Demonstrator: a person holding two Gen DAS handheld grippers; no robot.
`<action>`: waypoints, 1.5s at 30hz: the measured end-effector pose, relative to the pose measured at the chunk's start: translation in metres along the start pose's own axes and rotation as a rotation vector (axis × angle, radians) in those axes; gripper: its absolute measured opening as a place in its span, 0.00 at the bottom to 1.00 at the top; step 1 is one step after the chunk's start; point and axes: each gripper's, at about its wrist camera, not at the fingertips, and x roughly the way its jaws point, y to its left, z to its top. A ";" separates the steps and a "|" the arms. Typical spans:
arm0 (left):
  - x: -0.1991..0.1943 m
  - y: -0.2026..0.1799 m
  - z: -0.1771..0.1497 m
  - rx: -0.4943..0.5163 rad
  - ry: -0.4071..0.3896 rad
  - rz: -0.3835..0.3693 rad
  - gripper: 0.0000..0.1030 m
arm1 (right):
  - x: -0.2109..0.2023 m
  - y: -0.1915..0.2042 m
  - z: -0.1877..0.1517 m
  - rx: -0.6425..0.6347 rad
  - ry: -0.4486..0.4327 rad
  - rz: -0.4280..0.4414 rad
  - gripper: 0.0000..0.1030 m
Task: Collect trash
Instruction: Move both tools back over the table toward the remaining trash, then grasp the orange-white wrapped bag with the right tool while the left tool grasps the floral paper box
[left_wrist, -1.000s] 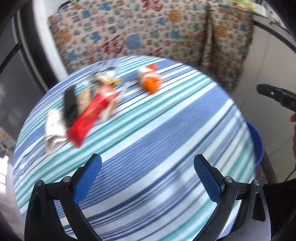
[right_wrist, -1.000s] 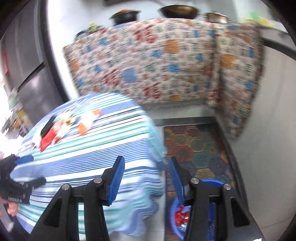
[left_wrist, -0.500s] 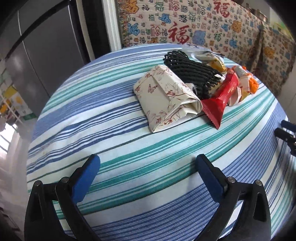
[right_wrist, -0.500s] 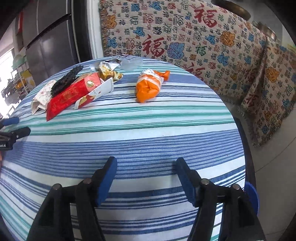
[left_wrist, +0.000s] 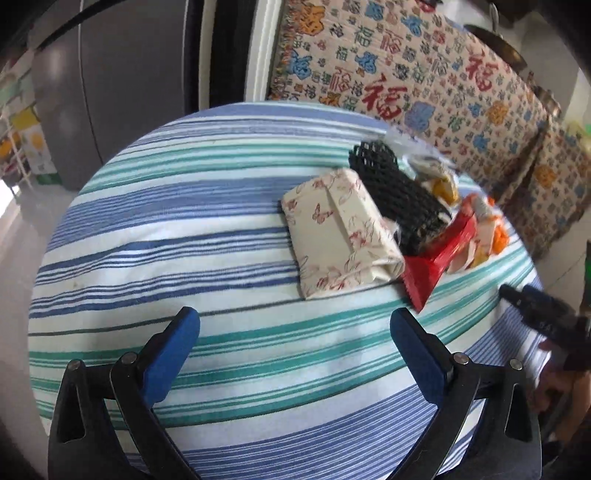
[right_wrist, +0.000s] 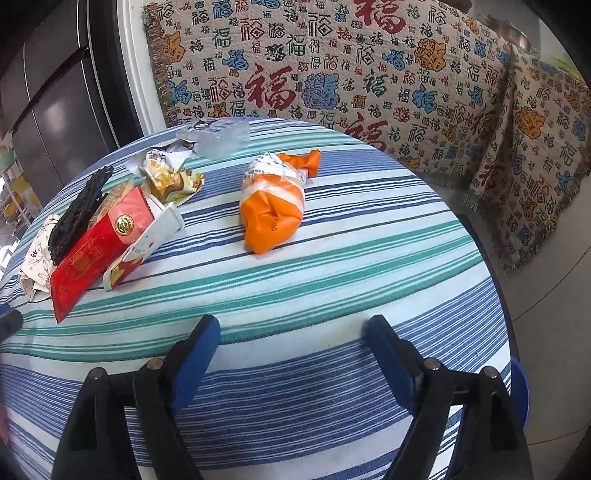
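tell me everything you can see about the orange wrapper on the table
The orange wrapper is a crinkled plastic snack bag, orange with a white printed band across its upper half and a twisted orange tail at its far end. It looks puffed rather than flat. It lies on its side on the striped tablecloth, apart from the other trash to its left. Neither gripper touches it.

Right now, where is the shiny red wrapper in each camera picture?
Left wrist view: the red wrapper lies right of centre, beside the floral paper packet.
Right wrist view: the red wrapper lies at the left, under the black foam net.
Shared landmark: the black foam net touches the wrapper in both views.
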 end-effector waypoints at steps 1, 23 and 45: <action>-0.004 0.000 0.005 -0.024 -0.030 -0.015 1.00 | 0.000 -0.001 0.000 0.000 0.000 0.000 0.82; 0.034 -0.025 0.029 0.084 -0.002 0.097 0.77 | -0.004 -0.033 0.029 0.103 -0.032 0.081 0.81; 0.042 -0.010 0.019 0.095 0.070 0.123 1.00 | -0.012 -0.004 -0.010 -0.051 -0.008 0.083 0.44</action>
